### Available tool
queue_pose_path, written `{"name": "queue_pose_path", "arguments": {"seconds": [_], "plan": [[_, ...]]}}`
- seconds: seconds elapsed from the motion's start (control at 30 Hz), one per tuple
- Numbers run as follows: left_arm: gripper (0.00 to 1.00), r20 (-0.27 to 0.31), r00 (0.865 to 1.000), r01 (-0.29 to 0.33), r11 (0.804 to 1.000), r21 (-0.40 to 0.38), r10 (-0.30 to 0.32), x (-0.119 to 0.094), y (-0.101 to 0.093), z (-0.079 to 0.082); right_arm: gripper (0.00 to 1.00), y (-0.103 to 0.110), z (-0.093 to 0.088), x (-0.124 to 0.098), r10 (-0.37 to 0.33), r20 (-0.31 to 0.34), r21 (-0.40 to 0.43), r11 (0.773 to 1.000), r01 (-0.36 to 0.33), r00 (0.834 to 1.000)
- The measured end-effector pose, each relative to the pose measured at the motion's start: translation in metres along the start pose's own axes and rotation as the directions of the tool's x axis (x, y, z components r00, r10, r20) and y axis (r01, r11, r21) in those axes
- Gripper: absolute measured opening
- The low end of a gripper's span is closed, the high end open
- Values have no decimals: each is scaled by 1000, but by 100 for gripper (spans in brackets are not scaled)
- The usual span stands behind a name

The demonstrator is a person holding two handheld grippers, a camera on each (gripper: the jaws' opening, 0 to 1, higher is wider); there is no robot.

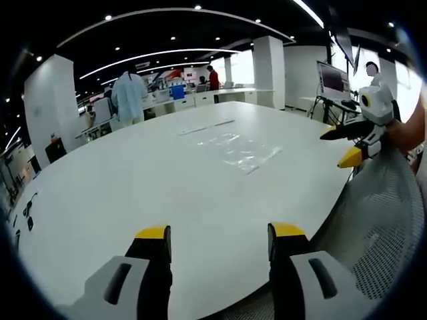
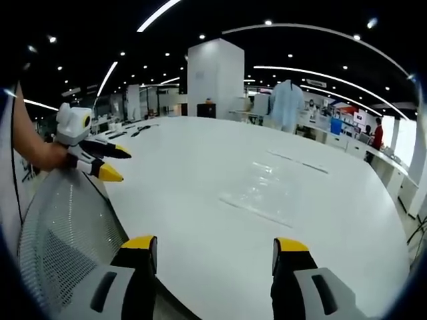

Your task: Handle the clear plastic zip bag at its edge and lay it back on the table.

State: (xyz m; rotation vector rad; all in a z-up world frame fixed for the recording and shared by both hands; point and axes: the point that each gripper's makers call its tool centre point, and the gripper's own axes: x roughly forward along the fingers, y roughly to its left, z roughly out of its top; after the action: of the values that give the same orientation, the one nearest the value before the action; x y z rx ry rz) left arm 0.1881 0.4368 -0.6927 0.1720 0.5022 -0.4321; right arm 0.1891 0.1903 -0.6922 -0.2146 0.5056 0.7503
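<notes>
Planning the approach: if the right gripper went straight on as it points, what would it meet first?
Probably the bare white table, then the clear plastic zip bag lying flat ahead; depth is unclear. The right gripper is open.

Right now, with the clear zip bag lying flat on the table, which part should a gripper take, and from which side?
Probably the zip strip edge of the clear zip bag, which faces the grippers. The bag lies flat on the white table, so only a rim offers purchase. The right gripper, open and low, could slide in along the tabletop from the near side; the left gripper is open too.

clear zip bag [image 1: 239,151] outline faint, far workers tiny
</notes>
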Motion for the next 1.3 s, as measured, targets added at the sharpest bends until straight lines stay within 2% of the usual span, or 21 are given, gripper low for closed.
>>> {"name": "queue_pose_path", "arguments": {"seconds": [0.67, 0.97, 1.3], "plan": [[55, 2, 1000, 16, 1000, -5, -16, -3, -5, 4, 69, 8, 1, 1, 61, -27, -40, 997, -62, 998], [55, 3, 1000, 20, 1000, -8, -20, -4, -7, 5, 69, 1, 2, 7, 76, -47, -82, 993, -79, 996], [55, -3, 1000, 22, 1000, -9, -22, -4, -8, 5, 66, -22, 8, 22, 75, -64, -156, 984, -84, 995]]}}
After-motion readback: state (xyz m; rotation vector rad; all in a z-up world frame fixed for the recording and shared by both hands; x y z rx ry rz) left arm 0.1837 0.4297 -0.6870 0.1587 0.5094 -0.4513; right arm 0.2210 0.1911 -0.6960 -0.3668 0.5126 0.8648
